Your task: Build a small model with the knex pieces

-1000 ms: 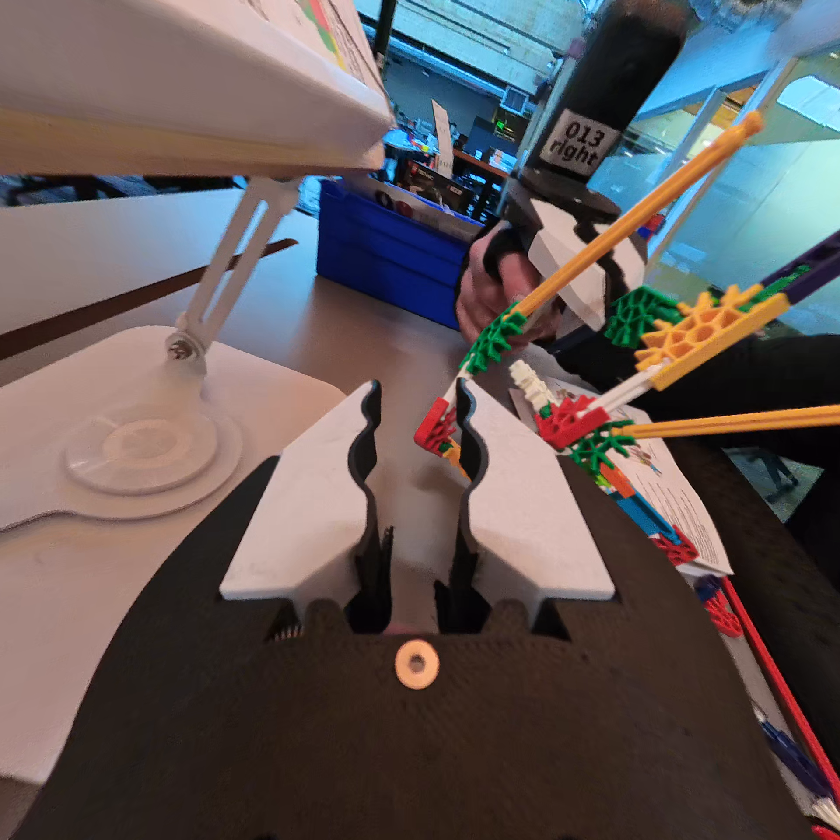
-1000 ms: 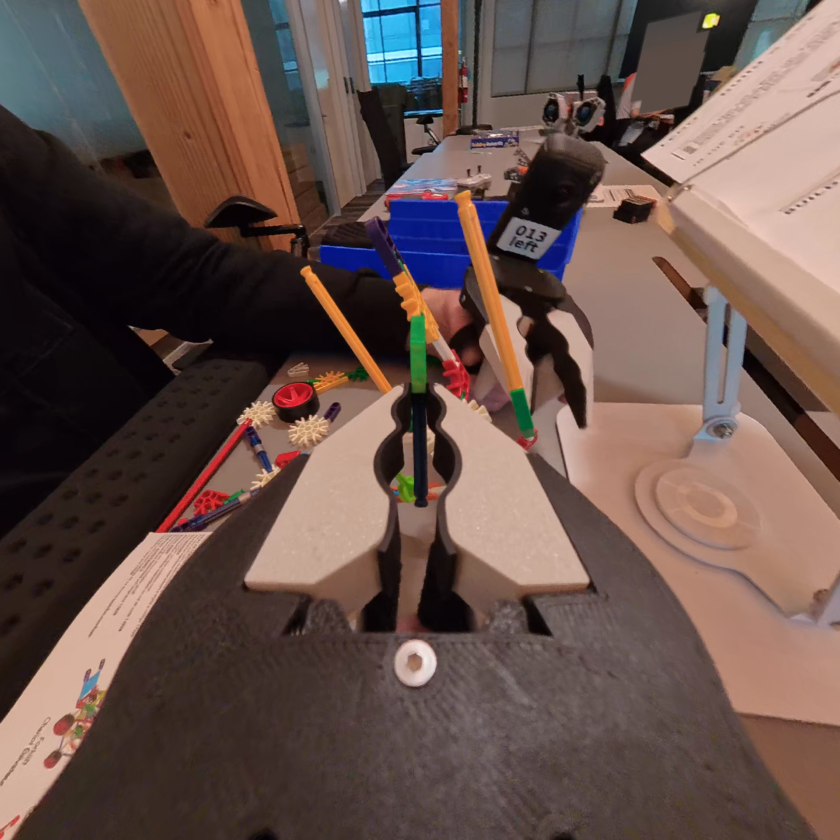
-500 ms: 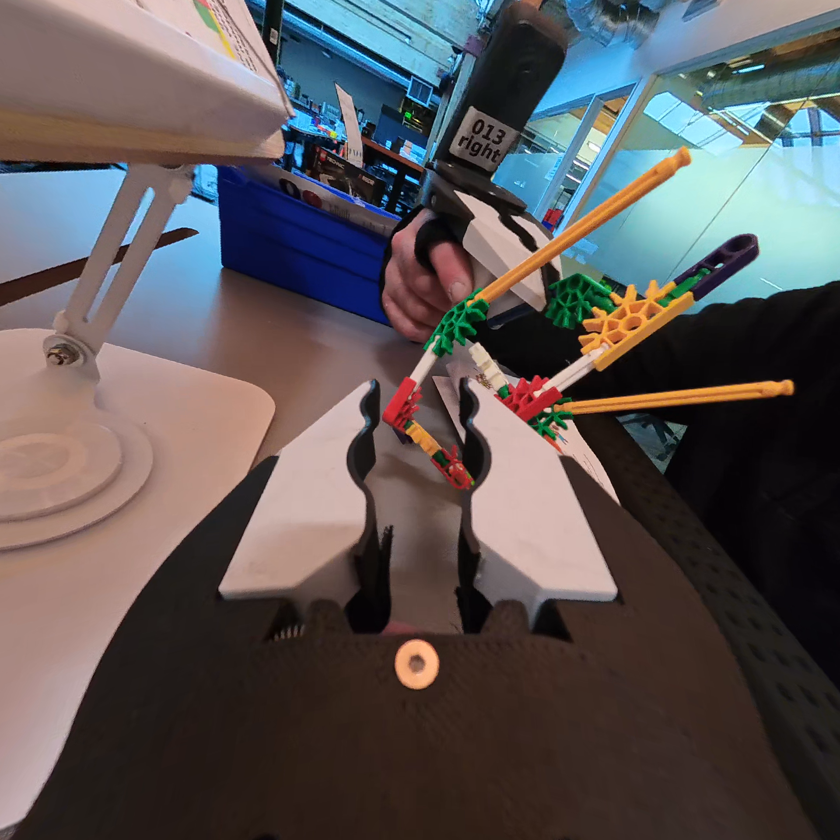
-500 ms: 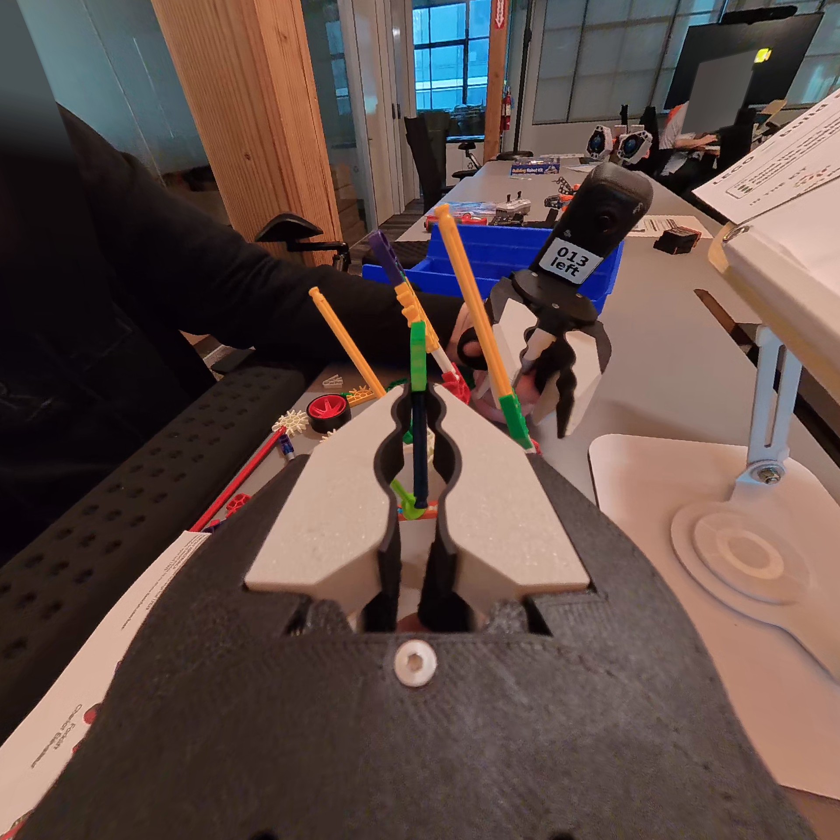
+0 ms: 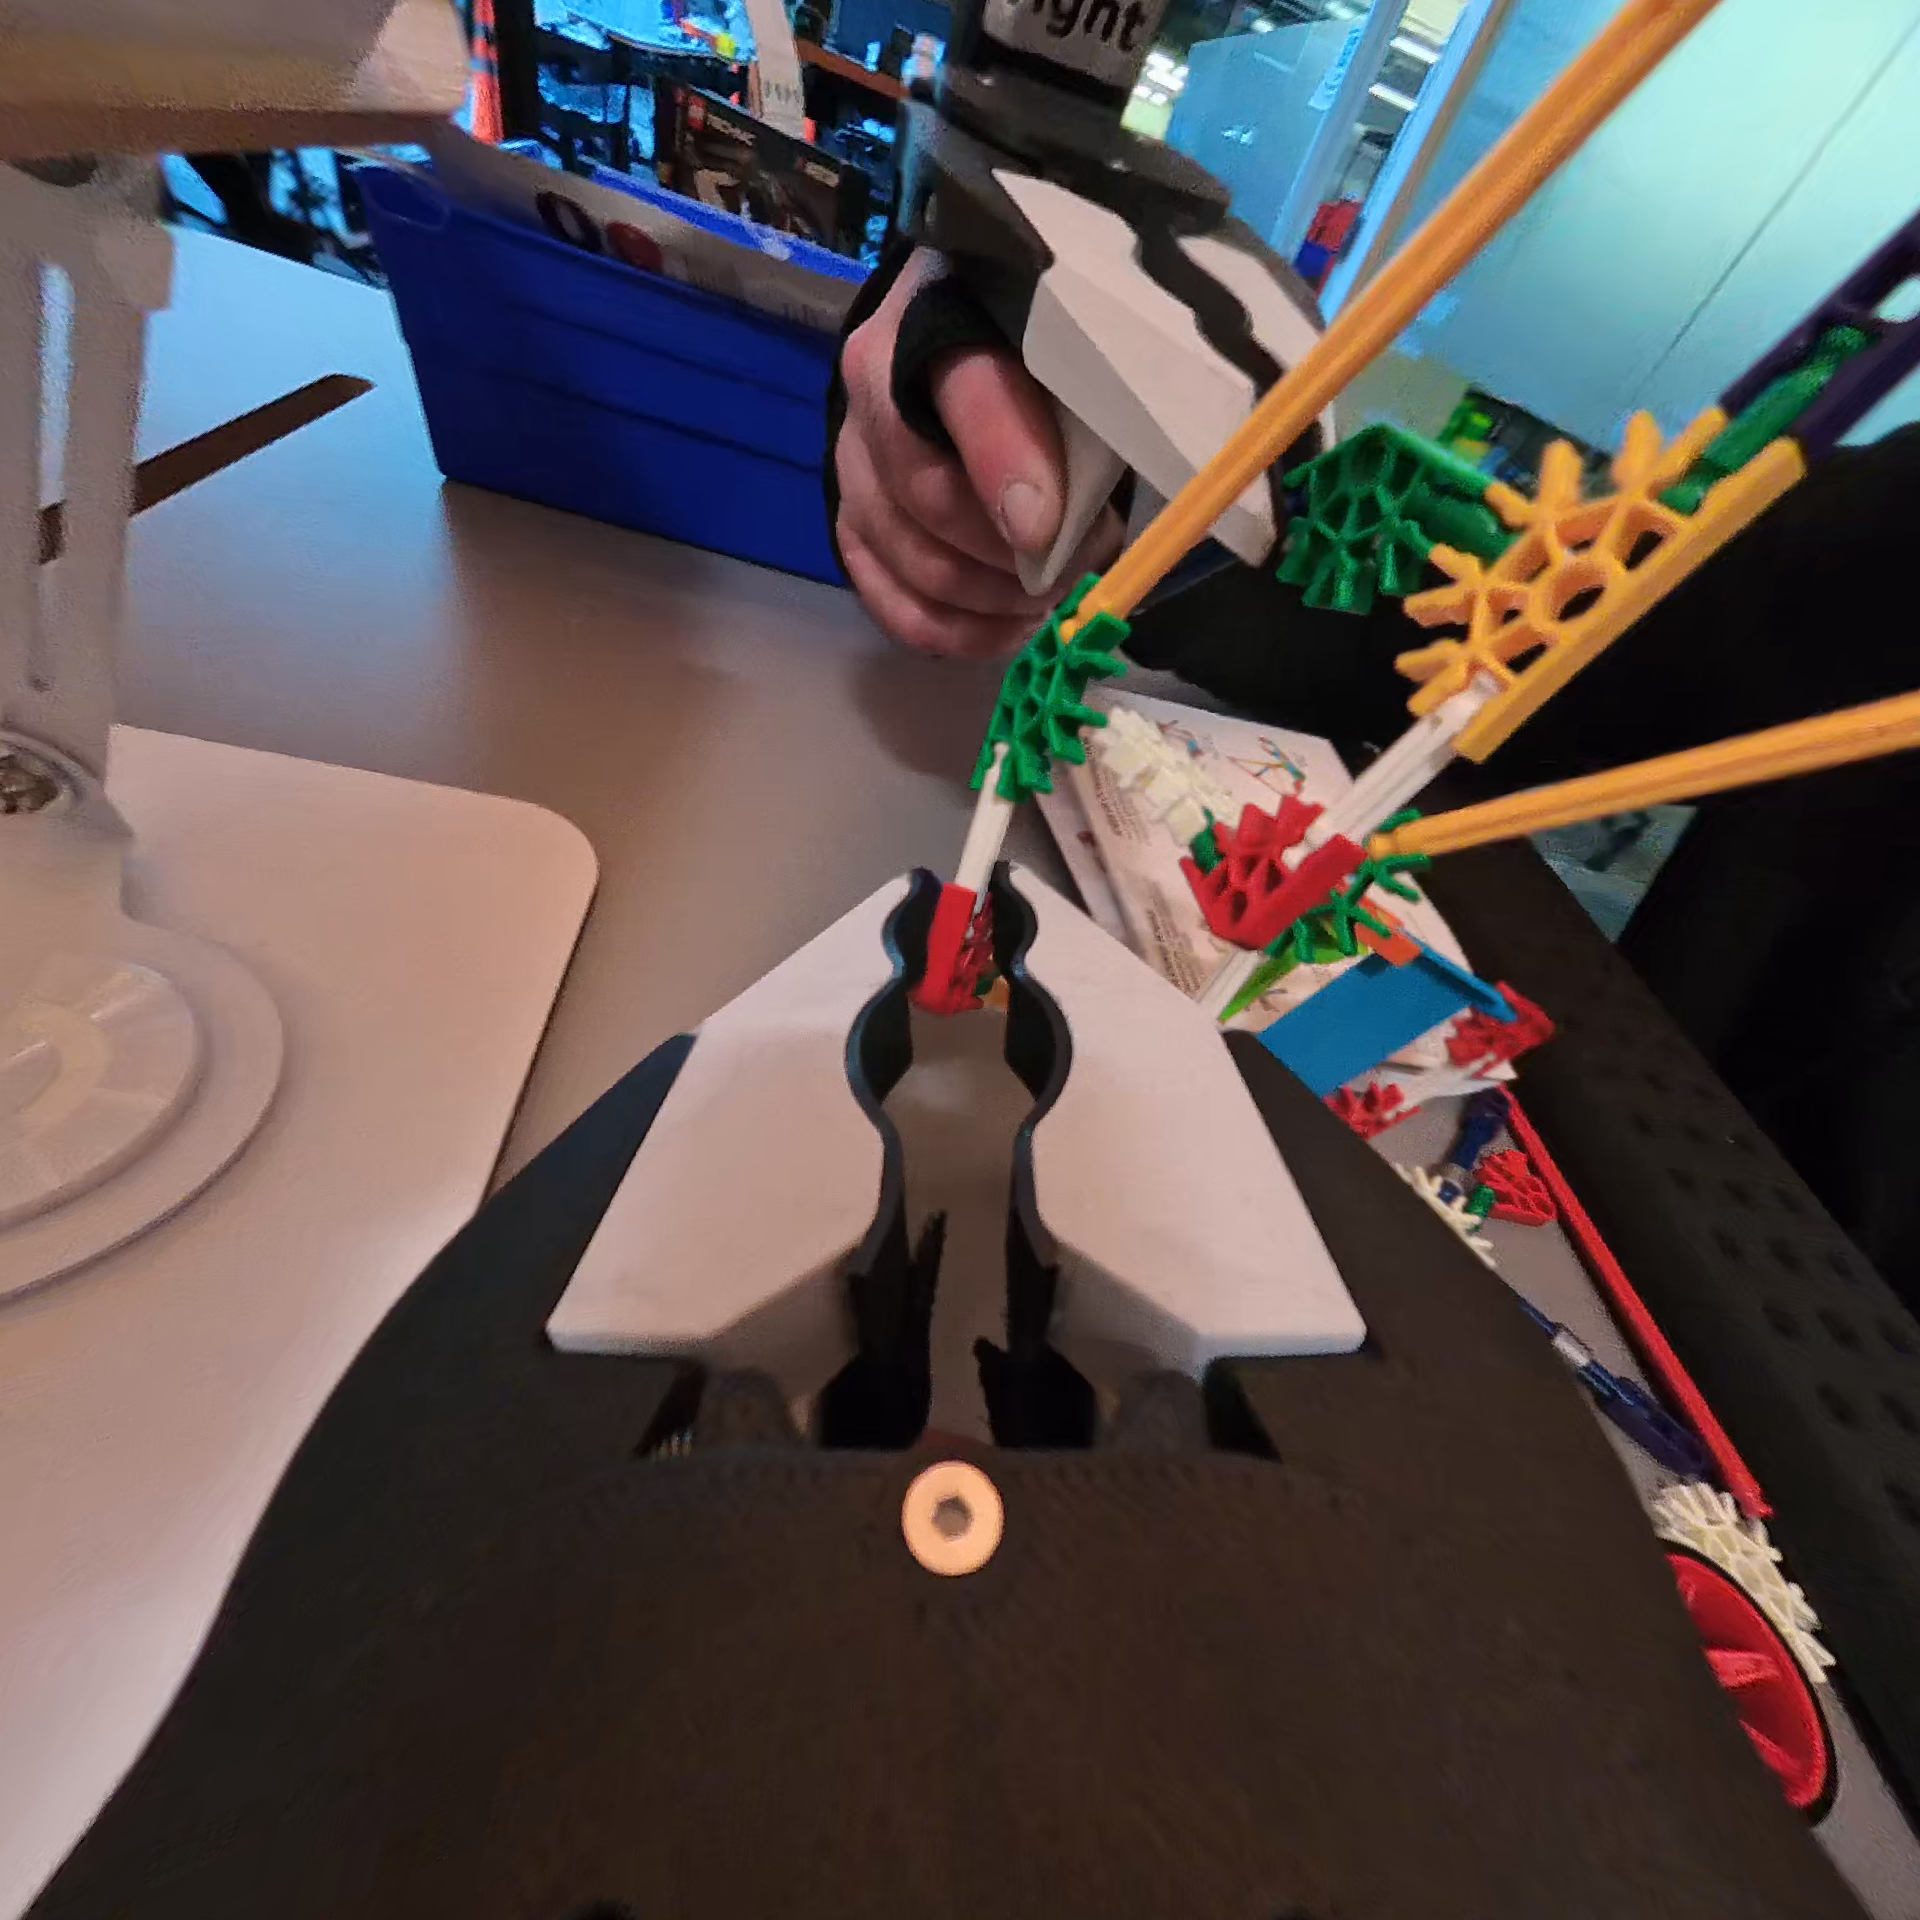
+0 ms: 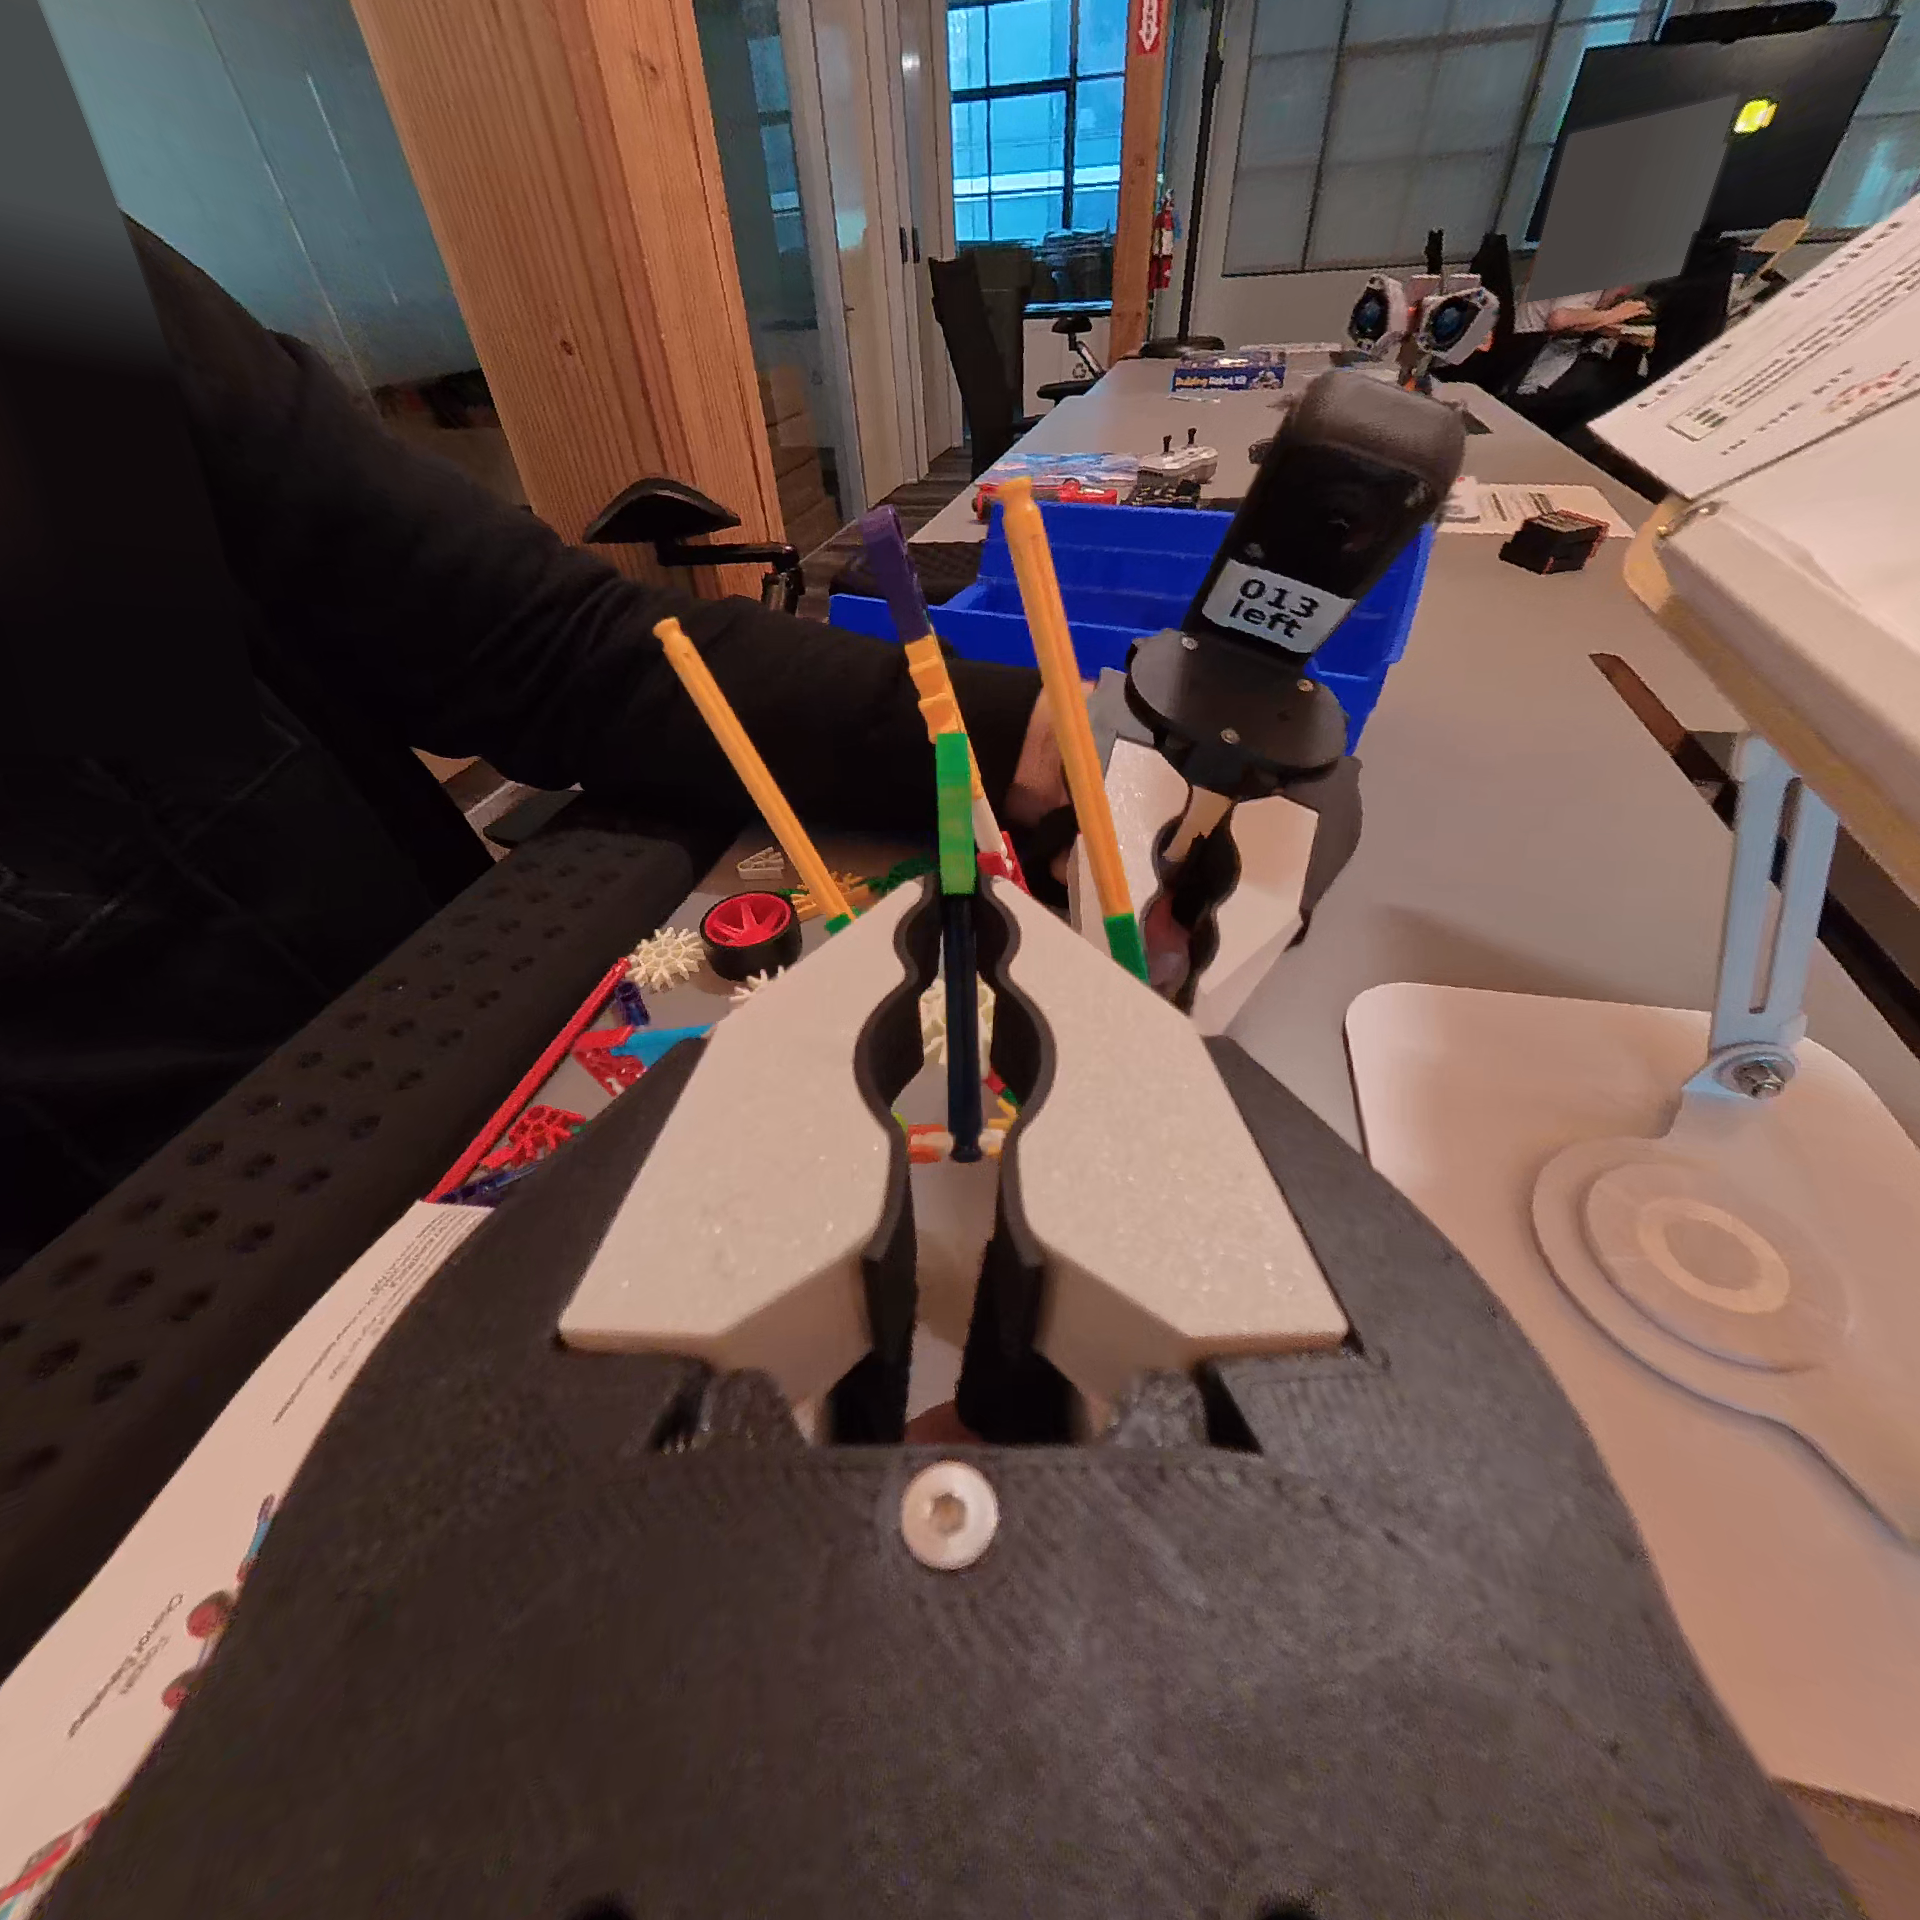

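Closing in now, the left tool (image 5: 956, 914) pinches the red connector (image 5: 948, 961) at its tips; right tool (image 6: 956, 914) stays clamped on the dark rod (image 6: 961, 1023) above the bench (image 5: 623, 675).

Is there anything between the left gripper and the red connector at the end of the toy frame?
Nothing visible stands between them. The left gripper already has its jaws around the red connector at the lower end of the rod-and-connector frame. The right gripper is shut on a dark blue rod of the same frame.
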`<state>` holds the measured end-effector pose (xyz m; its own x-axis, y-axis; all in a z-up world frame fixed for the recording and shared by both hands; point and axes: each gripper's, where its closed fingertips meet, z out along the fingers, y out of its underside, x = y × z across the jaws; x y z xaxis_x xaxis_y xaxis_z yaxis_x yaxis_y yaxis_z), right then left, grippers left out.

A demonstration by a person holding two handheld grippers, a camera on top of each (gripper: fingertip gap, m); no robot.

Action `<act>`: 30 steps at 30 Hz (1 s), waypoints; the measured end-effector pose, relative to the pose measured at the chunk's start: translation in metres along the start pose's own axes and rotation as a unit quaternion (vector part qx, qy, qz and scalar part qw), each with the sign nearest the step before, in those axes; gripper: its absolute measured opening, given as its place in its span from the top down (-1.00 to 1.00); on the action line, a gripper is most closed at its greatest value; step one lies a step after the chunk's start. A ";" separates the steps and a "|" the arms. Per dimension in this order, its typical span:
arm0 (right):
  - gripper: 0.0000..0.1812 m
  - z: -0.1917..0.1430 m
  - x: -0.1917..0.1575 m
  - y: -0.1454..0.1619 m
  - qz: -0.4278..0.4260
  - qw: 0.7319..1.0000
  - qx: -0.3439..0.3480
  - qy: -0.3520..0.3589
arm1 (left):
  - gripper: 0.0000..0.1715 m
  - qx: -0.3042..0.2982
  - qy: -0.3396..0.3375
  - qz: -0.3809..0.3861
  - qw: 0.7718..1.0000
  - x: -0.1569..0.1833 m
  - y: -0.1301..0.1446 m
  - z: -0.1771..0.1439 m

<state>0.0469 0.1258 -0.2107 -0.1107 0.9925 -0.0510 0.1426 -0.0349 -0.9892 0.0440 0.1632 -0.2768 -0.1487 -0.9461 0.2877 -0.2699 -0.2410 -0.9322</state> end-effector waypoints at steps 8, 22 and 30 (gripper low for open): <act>0.96 -0.023 0.026 0.018 0.035 0.999 -0.004 0.038 | 0.93 -0.008 -0.064 -0.019 0.998 -0.023 -0.002 -0.020; 0.94 -0.029 0.039 0.020 0.061 0.996 0.007 0.060 | 0.95 -0.036 -0.087 -0.005 0.996 -0.023 -0.003 -0.020; 0.94 -0.034 0.046 0.029 0.072 0.995 0.000 0.071 | 0.95 -0.065 -0.115 -0.025 0.991 -0.029 -0.001 -0.020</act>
<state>0.0793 0.1746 -0.2372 0.0500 0.9839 -0.1719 0.1464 -0.1774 -0.9732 0.0296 0.1957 -0.2800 0.0851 -0.9613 0.2620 -0.3943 -0.2740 -0.8772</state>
